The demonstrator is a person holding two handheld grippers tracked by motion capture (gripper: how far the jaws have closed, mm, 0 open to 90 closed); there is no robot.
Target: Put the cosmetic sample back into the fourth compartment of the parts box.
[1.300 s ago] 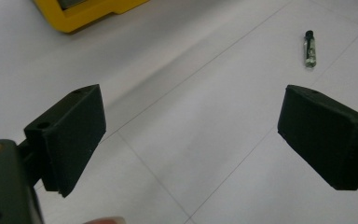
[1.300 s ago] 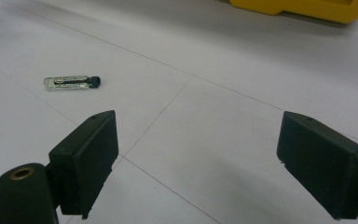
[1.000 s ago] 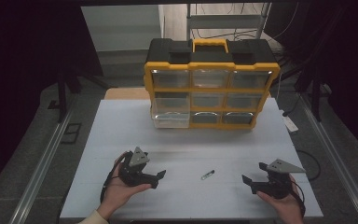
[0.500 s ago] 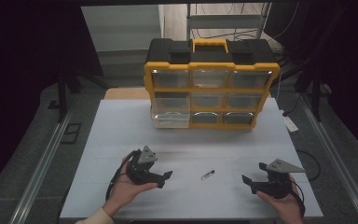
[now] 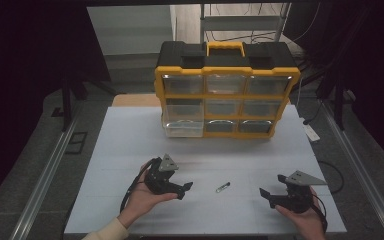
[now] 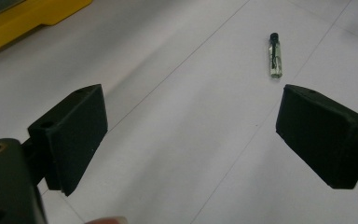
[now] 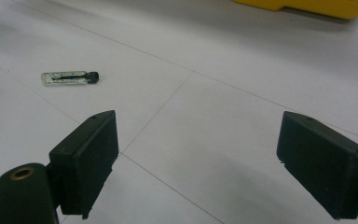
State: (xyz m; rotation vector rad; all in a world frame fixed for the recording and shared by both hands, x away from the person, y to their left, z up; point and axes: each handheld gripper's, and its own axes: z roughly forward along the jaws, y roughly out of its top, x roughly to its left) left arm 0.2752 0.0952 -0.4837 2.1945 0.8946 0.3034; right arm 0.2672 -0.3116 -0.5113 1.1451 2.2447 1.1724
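A white table (image 5: 130,145) carries a yellow-and-black drawer organizer (image 5: 226,90) at the back and a small vial (image 5: 222,188) near the front.

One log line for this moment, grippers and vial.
left gripper: open, empty | right gripper: open, empty | vial: lying on table between them

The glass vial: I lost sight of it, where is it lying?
The glass vial lies flat on the white table, between the left hand-held gripper and the right hand-held gripper, nearer the left.
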